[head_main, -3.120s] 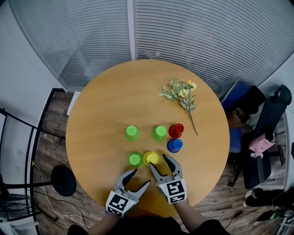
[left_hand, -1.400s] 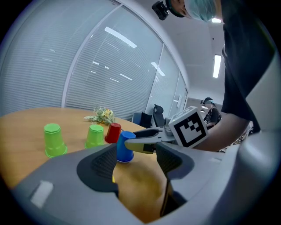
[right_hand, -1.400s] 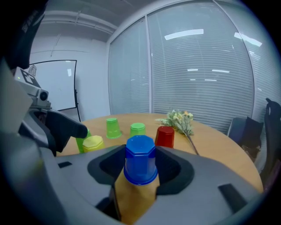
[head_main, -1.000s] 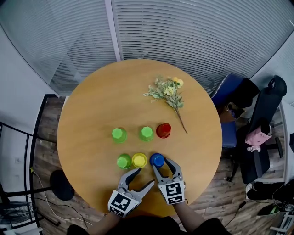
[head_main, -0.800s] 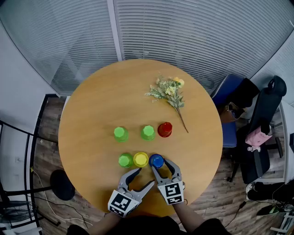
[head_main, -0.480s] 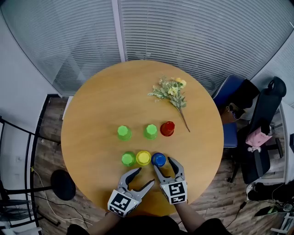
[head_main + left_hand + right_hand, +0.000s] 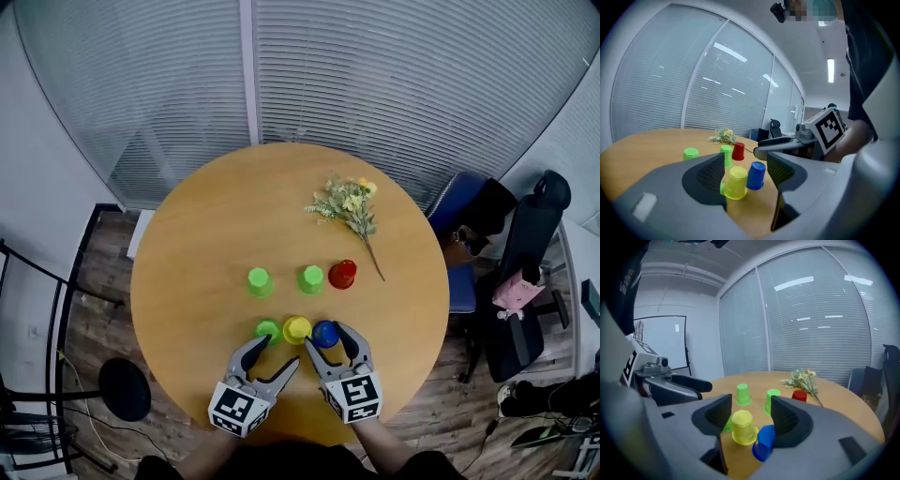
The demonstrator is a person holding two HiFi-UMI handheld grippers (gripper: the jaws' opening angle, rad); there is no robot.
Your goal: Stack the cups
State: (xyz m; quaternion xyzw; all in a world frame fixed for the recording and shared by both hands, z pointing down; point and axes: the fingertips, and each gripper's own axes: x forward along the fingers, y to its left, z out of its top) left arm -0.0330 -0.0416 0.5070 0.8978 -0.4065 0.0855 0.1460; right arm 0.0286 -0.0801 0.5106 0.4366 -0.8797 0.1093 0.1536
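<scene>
1. Table [image 7: 234, 216]: one, round.
2. Right gripper [image 7: 324, 337]: jaws wide, just been opening, gripping nothing; blue cup [image 7: 326, 332] at its tips.
3. Left gripper [image 7: 280, 351]: jaws wide, empty, alongside.
4. Flowers [image 7: 349, 202]: one bunch.
5. Cups, upside down: three green [image 7: 259, 281], one yellow [image 7: 297, 329], one blue, one red [image 7: 343, 274].

On the table [image 7: 187, 272], two rows of three cups: back row [image 7: 311, 278] spaced apart, front row [image 7: 297, 329] packed close together, near the table's near edge. Behind and right of the back row, a flower sprig [image 7: 352, 202]. Just before the front row, left gripper [image 7: 277, 351] and right gripper [image 7: 327, 337] side by side, with the right-end cup [image 7: 325, 332] at the right gripper's jaw tips. Right of the table, office chairs [image 7: 539, 244].
</scene>
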